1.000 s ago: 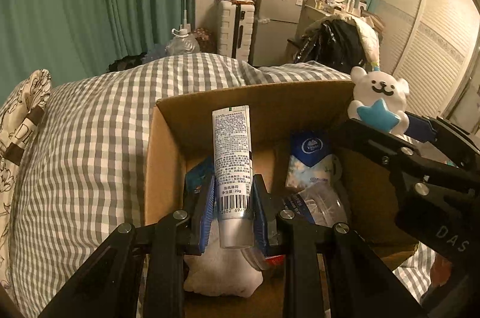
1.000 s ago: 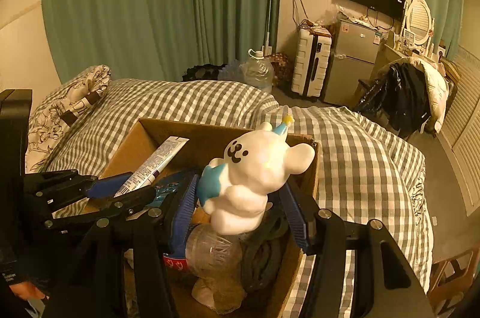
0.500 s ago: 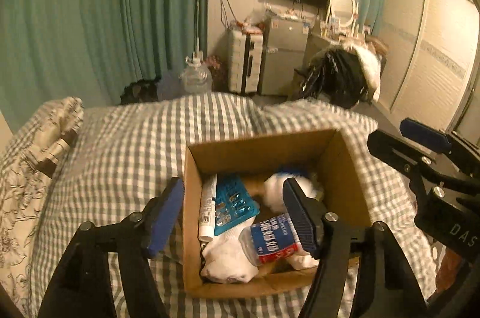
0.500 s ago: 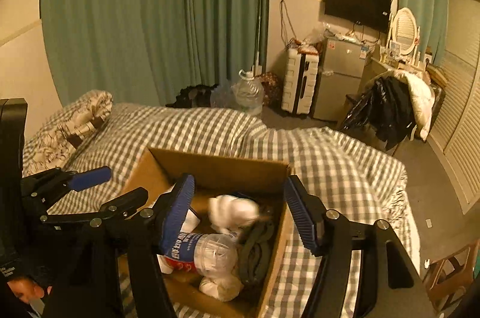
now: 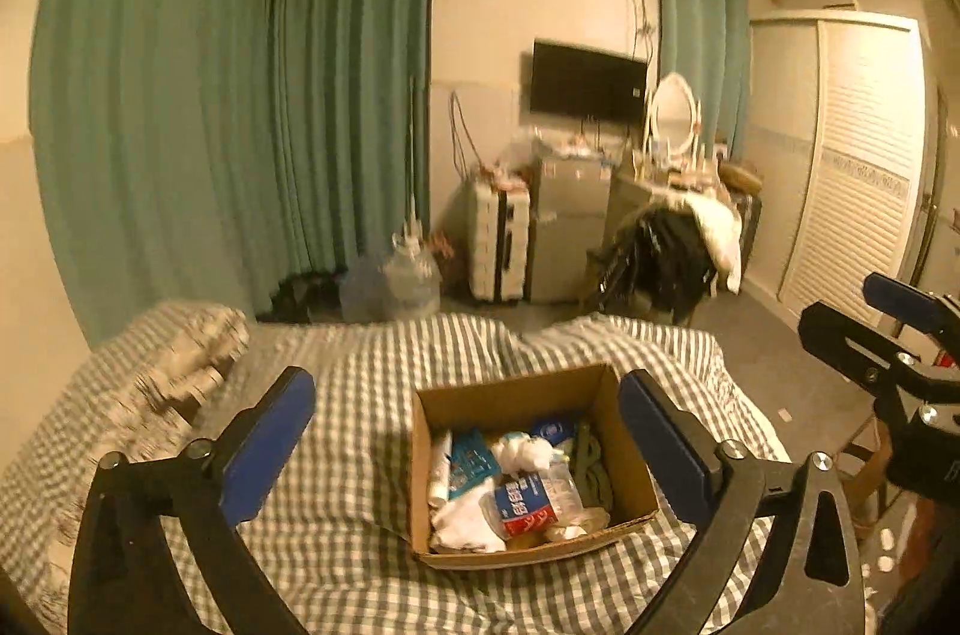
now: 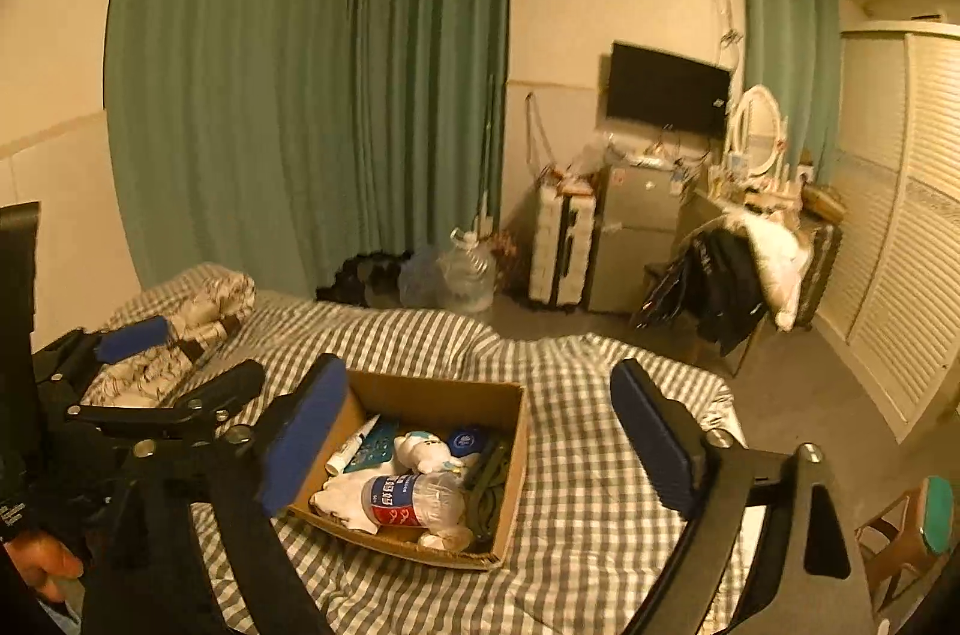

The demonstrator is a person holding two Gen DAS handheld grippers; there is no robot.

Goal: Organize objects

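Observation:
An open cardboard box [image 5: 630, 455] sits on the checked bed; it also shows in the right wrist view [image 6: 513, 461]. Inside lie a white tube [image 5: 439, 467], a blue packet [image 5: 473, 461], a white bear toy [image 6: 427, 450], a plastic bottle with a red and blue label [image 6: 414, 500], white cloth [image 5: 462, 518] and dark straps [image 6: 486, 485]. My left gripper [image 5: 465, 440] is open and empty, held high above the box. My right gripper [image 6: 480, 434] is open and empty, also well above the box.
The bed [image 6: 594, 515] has a grey checked cover and a patterned pillow [image 6: 186, 329] at the left. Green curtains, a water jug [image 6: 468, 269], a suitcase, a small fridge, a clothes-laden chair [image 6: 738, 275] and a wardrobe stand beyond. A wooden stool [image 6: 900, 545] is at right.
One second ago my left gripper held the tube and my right held the bear toy over the box. Both were let go into the box; both grippers opened wide and pulled up and back.

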